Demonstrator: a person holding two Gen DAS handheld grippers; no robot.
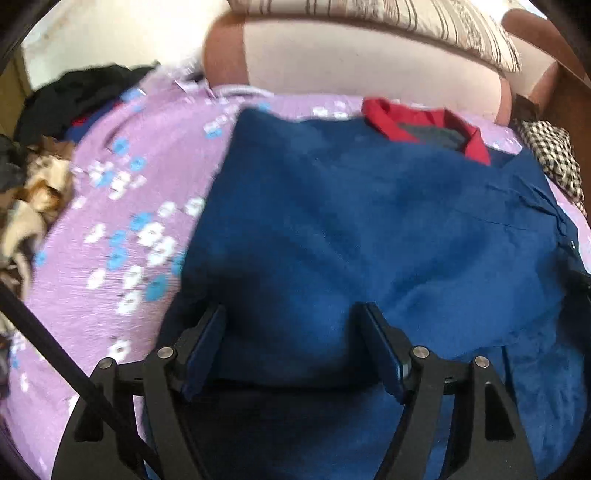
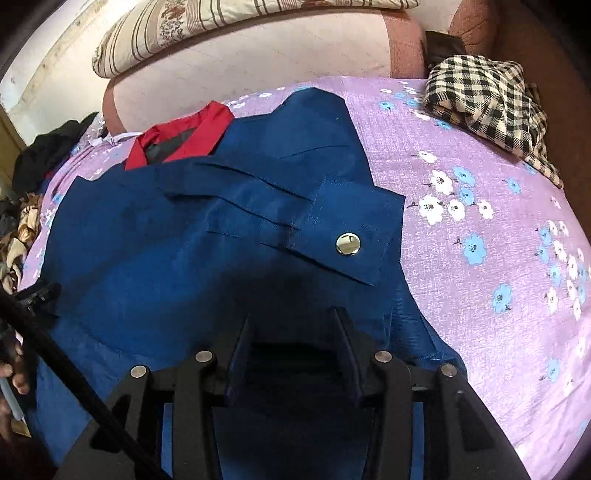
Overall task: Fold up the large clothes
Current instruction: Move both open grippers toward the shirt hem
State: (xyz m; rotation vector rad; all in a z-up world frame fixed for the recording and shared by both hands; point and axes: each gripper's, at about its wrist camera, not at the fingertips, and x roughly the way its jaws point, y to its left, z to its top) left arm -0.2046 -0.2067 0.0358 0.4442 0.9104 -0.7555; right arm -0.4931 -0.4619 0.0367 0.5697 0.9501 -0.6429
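Observation:
A large dark blue garment with a red collar lies spread on the purple floral bedsheet. In the right wrist view the blue garment shows a folded sleeve cuff with a metal snap button and the red collar. My left gripper is open over the garment's lower part, nothing between its fingers. My right gripper is open just above the garment's lower right part, near the cuff.
A black-and-white checked cloth lies at the bed's far right corner. A pile of dark and patterned clothes lies at the left. A pink headboard with a striped pillow stands behind. Bare bedsheet stretches right of the garment.

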